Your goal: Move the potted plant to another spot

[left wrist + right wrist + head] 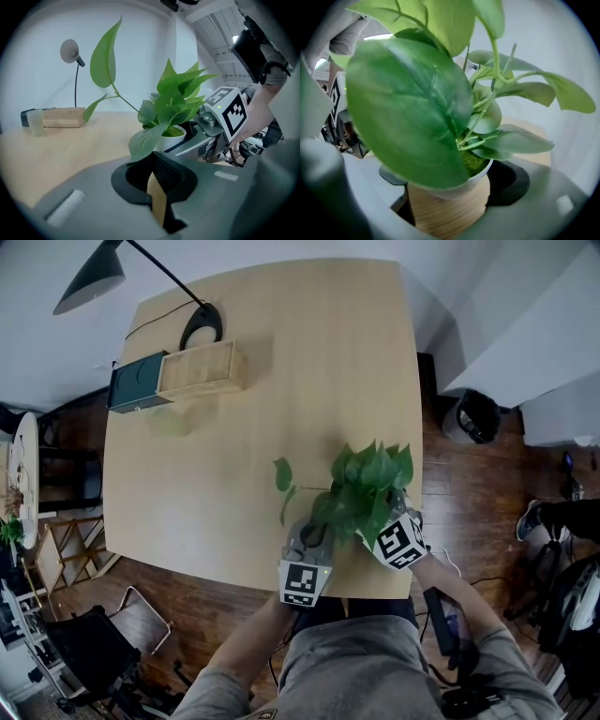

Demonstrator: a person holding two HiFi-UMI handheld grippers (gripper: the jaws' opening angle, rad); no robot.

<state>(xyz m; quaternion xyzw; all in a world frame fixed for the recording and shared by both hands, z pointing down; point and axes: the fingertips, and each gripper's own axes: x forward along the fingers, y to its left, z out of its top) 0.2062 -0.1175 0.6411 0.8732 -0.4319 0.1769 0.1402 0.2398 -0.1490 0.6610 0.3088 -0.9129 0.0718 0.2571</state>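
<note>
At the worktop's far-left corner stand the desk lamp (202, 324), a dark green box (136, 383) and a wooden box (199, 369), with a frosted cup (172, 421) just in front of them. That corner is the one crowded place, and a pot swung there could knock the cup over. From there to the right edge, the middle and far side of the table (300, 352) lie bare, which probably gives plenty of room to set down.

The left gripper (305, 545) sits at the near edge. Its jaws are drawn nearly together on nothing, and only a sliver of tabletop shows between them. A low leaf hangs over them, and the long stem with its single leaf reaches out on this side. If the plant is carried leftward, that stem could well snag on this gripper.

The potted plant (370, 479) stands close to the near edge, towards the near-right corner. The right gripper (392, 526) is clamped round its base, white rim above and ribbed wood below. The pot is round and held from one side only, so it might turn or slip. The foliage looks top-heavy and would tip it. With the edge so near, a drop would likely go to the floor.
</note>
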